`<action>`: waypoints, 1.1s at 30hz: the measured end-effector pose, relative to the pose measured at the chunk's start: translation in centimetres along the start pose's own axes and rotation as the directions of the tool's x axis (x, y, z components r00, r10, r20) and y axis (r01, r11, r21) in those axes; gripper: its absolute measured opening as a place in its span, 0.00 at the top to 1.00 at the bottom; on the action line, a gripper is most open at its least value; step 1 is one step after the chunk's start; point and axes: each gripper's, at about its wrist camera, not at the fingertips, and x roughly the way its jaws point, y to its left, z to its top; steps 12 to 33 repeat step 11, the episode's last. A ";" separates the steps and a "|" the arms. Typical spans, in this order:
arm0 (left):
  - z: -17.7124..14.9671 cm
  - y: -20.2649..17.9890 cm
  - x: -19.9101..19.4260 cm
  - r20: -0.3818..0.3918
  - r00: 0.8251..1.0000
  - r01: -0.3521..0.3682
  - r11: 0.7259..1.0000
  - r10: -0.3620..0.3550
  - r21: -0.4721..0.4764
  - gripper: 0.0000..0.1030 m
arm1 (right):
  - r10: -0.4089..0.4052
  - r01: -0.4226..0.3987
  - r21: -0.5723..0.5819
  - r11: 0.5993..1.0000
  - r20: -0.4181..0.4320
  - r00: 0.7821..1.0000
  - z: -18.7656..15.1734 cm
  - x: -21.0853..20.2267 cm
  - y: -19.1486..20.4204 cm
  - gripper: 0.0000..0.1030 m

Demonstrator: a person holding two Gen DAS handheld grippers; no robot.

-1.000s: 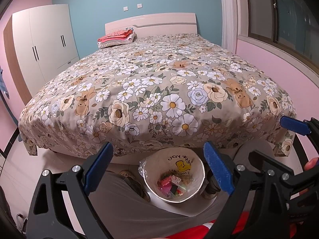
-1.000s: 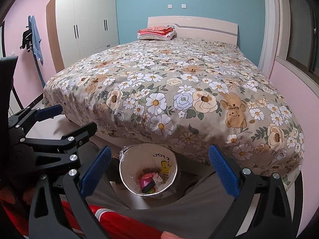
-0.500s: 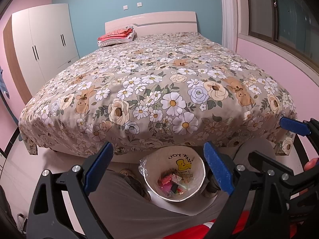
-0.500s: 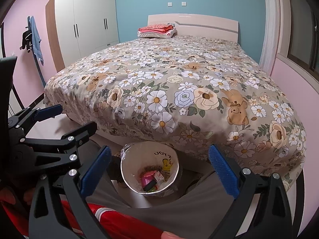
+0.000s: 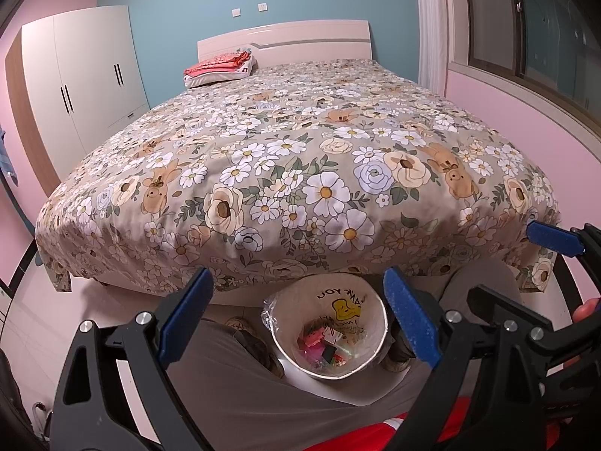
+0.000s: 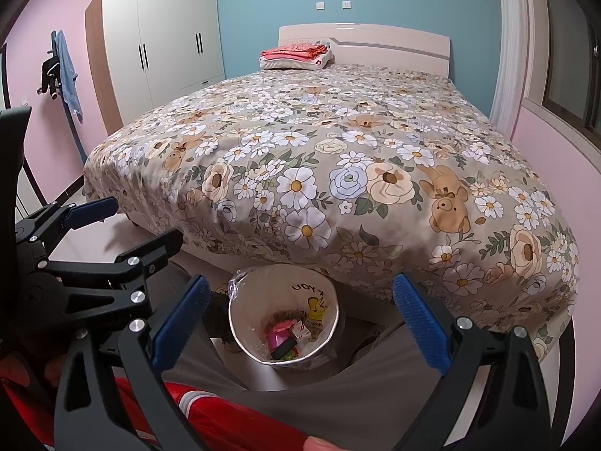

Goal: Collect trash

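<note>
A white trash bin (image 5: 360, 293) with a clear liner and a yellow smiley stands on the floor at the foot of the bed, between the person's grey-trousered legs. Colourful scraps of trash (image 5: 325, 345) lie in it. It also shows in the right wrist view (image 6: 259, 297), with the trash (image 6: 285, 342) inside. My left gripper (image 5: 296, 315) is open and empty above the bin. My right gripper (image 6: 300, 323) is open and empty above it too. Each gripper shows at the edge of the other's view.
A bed with a floral cover (image 5: 300, 158) fills the middle. Folded red and white bedding (image 5: 219, 65) lies by the headboard. A white wardrobe (image 5: 82, 79) stands at the left. A pink wall with a window (image 5: 526, 75) runs along the right.
Both grippers have risen and tilted up slightly, so the bed and bin sit a little lower in both views. Both stay open and empty.
</note>
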 end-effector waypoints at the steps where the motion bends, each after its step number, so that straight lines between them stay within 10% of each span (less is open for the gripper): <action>1: 0.0 -0.1 0.1 -0.001 1.000 -0.001 1.000 0.001 0.001 0.12 | 0.000 0.000 0.000 1.000 0.000 1.000 0.0 0.0 0.0 0.04; 33: -0.3 0.1 0.4 -0.017 1.000 0.007 1.000 -0.007 0.001 0.12 | 0.010 -0.010 0.000 1.000 -0.008 1.000 0.0 0.2 0.1 0.04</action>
